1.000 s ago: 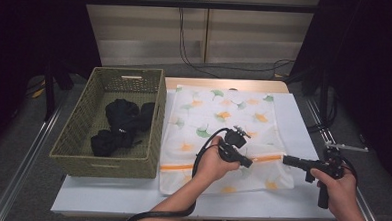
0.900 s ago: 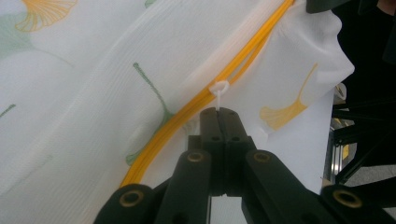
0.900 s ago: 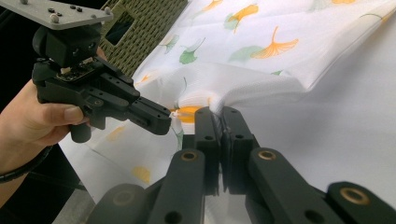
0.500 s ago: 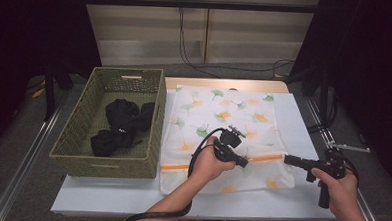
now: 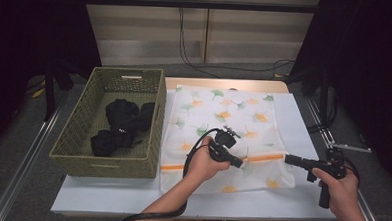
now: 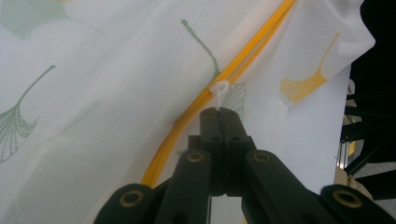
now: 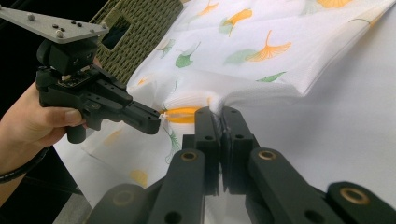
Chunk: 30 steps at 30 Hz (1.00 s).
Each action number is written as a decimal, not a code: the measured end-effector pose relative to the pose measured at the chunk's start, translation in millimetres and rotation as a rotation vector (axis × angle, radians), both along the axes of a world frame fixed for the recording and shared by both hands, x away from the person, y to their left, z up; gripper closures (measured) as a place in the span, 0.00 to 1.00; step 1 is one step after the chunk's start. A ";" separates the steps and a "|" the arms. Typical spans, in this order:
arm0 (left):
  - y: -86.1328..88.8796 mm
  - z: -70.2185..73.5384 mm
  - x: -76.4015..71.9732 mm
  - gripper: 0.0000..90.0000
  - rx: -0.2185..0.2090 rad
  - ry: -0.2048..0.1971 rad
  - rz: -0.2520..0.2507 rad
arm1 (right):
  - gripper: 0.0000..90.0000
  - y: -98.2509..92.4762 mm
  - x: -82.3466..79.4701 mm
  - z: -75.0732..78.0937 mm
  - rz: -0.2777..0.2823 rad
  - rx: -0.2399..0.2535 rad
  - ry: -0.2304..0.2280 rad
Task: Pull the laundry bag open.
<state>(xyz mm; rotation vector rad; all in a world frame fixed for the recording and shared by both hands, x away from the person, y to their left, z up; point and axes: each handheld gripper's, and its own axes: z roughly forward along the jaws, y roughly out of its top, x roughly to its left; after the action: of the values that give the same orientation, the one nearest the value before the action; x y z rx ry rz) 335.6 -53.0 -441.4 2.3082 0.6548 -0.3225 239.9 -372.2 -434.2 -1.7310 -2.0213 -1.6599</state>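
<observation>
High view, mesh laundry bag flat beside wicker basket, left gripper fingers clenched on white zipper pull, right gripper fingers clamping bag edge beside orange zipper.

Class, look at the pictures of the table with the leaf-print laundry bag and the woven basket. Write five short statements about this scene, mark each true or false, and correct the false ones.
1. The left gripper is shut on the white zip pull. True.
2. The mesh bag lies inside the basket. False: it lies on the table beside it.
3. The basket holds dark clothes. True.
4. The right gripper hangs open above the bag. False: it is shut on the bag's edge.
5. The zip is blue. False: orange.
</observation>
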 end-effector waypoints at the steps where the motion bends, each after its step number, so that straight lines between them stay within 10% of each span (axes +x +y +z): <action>1: 0.9 -0.1 0.3 1.00 0.006 -0.008 -0.002 | 0.97 -0.1 0.1 -0.2 -0.001 -0.002 -0.001; 30: 15.9 -2.2 0.6 1.00 0.034 0.003 -0.006 | 0.97 -0.4 -0.2 0.3 -0.004 -0.002 0.001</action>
<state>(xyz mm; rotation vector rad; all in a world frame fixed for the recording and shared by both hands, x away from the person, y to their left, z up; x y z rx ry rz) 336.2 -37.1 -443.6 2.3432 0.6600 -0.3200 239.7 -372.6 -433.9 -1.7369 -2.0216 -1.6578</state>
